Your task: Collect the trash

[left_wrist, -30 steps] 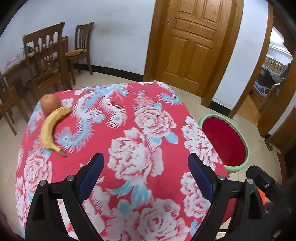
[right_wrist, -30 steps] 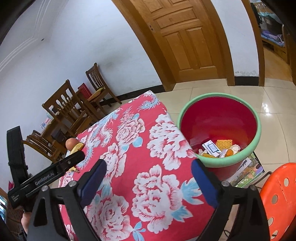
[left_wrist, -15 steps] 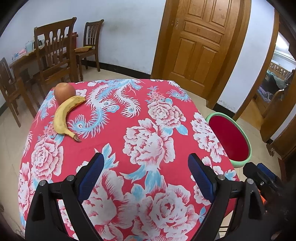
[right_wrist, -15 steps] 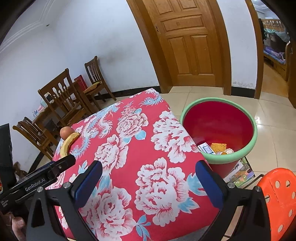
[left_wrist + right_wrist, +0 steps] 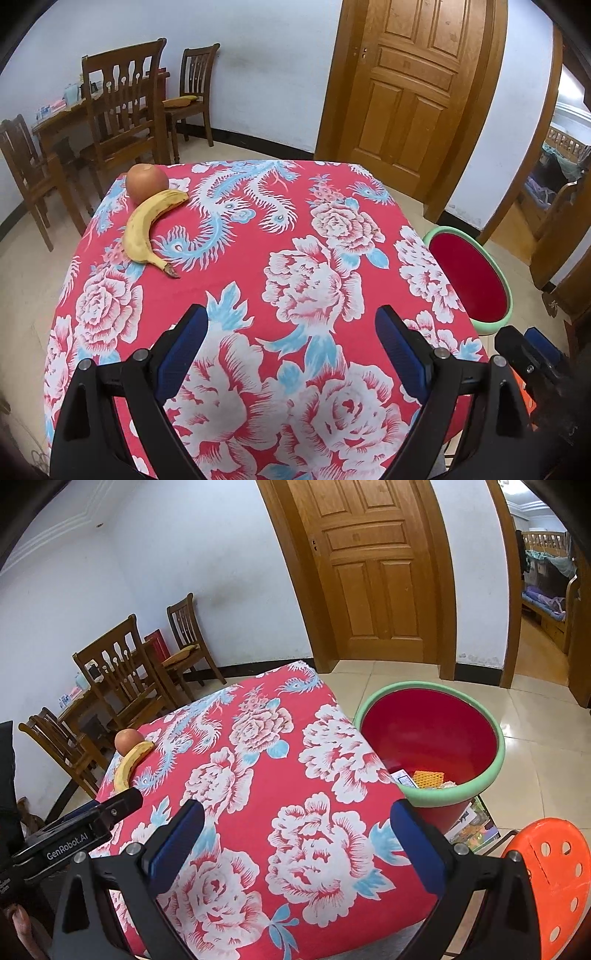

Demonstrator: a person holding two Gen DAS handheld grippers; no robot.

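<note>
Only right wrist view looks into the red bin (image 5: 432, 734) beside the desk (image 5: 258, 775): trash at bottom. Left view shows just its rim. Left hand-held gripper (image 5: 291, 343) and right hand-held gripper (image 5: 295, 834) both spread apart, empty. Banana (image 5: 147, 225) touching apple (image 5: 146, 182), desk's far corner.

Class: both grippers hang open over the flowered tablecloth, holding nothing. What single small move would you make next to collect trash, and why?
Probably ease the left gripper forward and to its left toward the banana. It lies loose on the tablecloth against the round fruit, nearer this gripper than the right gripper, and both are open and hold nothing. The bin stands on the floor by the table's right edge, with scraps already inside.
</note>
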